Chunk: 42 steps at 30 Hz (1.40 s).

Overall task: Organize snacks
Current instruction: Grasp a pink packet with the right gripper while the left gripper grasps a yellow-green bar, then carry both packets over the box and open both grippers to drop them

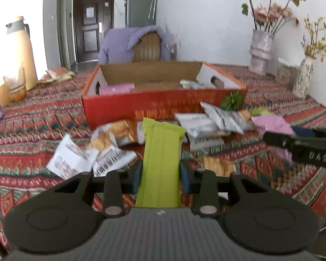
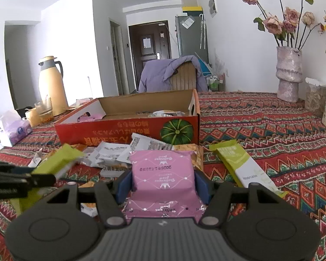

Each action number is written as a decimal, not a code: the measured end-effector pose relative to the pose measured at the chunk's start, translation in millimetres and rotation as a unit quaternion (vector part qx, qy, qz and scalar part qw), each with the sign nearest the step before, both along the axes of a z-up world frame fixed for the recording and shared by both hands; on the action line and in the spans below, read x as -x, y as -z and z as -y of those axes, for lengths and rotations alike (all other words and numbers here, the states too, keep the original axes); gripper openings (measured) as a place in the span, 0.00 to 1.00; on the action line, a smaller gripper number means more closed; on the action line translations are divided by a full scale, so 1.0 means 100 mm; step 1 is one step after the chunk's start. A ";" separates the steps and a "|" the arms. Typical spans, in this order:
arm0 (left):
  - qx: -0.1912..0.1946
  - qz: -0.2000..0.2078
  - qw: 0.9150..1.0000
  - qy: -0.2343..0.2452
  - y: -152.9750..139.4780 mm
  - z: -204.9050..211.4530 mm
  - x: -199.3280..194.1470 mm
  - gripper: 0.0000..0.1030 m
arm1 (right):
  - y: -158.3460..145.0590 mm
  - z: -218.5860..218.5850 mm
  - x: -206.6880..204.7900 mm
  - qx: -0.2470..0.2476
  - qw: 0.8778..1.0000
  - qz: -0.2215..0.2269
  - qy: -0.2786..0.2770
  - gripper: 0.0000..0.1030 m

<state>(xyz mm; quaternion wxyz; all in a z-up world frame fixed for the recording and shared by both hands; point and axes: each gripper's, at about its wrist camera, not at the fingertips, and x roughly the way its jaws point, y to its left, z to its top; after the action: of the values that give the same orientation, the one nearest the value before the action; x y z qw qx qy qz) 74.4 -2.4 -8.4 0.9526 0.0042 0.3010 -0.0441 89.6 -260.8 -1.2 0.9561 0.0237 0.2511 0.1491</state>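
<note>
A: The left gripper (image 1: 160,174) pinches the green packet (image 1: 162,161) across its width, jaws nearly shut; the right gripper (image 2: 163,182), half open, clamps the pink packet (image 2: 163,174).

B: Both probably light, crinkly and slippery, best held mid-body. The red box (image 1: 154,106) sits mid-table behind the loose packets (image 1: 202,124).

A: Only the right view shows another green bar (image 2: 243,165) lying on the cloth.

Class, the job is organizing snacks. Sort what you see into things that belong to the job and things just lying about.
Belongs to the job:
green packet in left gripper
pink packet in right gripper
red box
loose packets

Just lying about:
thermos
flower vase
tissue pack
</note>
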 end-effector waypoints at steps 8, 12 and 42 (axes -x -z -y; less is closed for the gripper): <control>0.023 0.060 0.998 -0.013 -0.41 -0.01 -0.04 0.35 | -0.23 -0.10 -0.08 -0.004 0.999 0.037 -0.006 0.59; 0.035 0.073 0.997 -0.017 -0.51 0.01 -0.09 0.35 | -0.31 -0.13 -0.16 -0.010 0.999 0.050 -0.008 0.59; 0.030 0.043 0.989 -0.135 -0.96 -0.09 -2.16 0.35 | -0.72 -0.47 -1.94 0.007 0.999 0.041 0.028 0.59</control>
<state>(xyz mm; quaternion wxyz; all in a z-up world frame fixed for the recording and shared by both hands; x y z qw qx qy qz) 290.2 6.4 87.3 0.9616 -0.0629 0.2560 0.0760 283.9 -213.8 70.6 0.9694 0.0183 0.2124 0.1216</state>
